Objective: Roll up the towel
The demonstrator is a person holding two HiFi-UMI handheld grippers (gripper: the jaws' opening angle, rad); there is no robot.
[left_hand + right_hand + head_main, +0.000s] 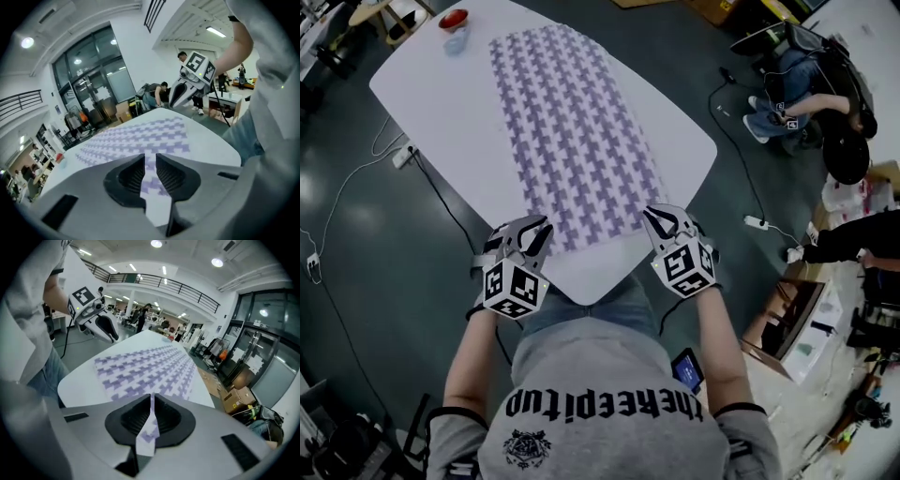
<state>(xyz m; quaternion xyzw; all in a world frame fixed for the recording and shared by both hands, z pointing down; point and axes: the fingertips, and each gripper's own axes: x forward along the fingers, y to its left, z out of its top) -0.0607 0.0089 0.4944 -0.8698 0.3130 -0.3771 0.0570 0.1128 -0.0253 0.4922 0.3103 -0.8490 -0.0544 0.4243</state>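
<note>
A white towel with a purple houndstooth print (567, 131) lies flat along the white table (431, 94), its near end at the table's front edge. My left gripper (536, 232) is at the towel's near left corner. In the left gripper view its jaws (150, 161) stand a narrow gap apart, with patterned cloth (151, 180) showing in the gap and the pads not pressing it. My right gripper (662, 221) is at the near right corner. It (151, 401) is shut on a strip of the towel (149, 432). Each gripper view also shows the other gripper, the right (180, 96) and the left (107, 331).
A red-topped object (455, 21) stands at the table's far left corner. A power strip (403, 155) and cables lie on the floor at the left. A seated person (802, 80) and boxes (787, 319) are to the right.
</note>
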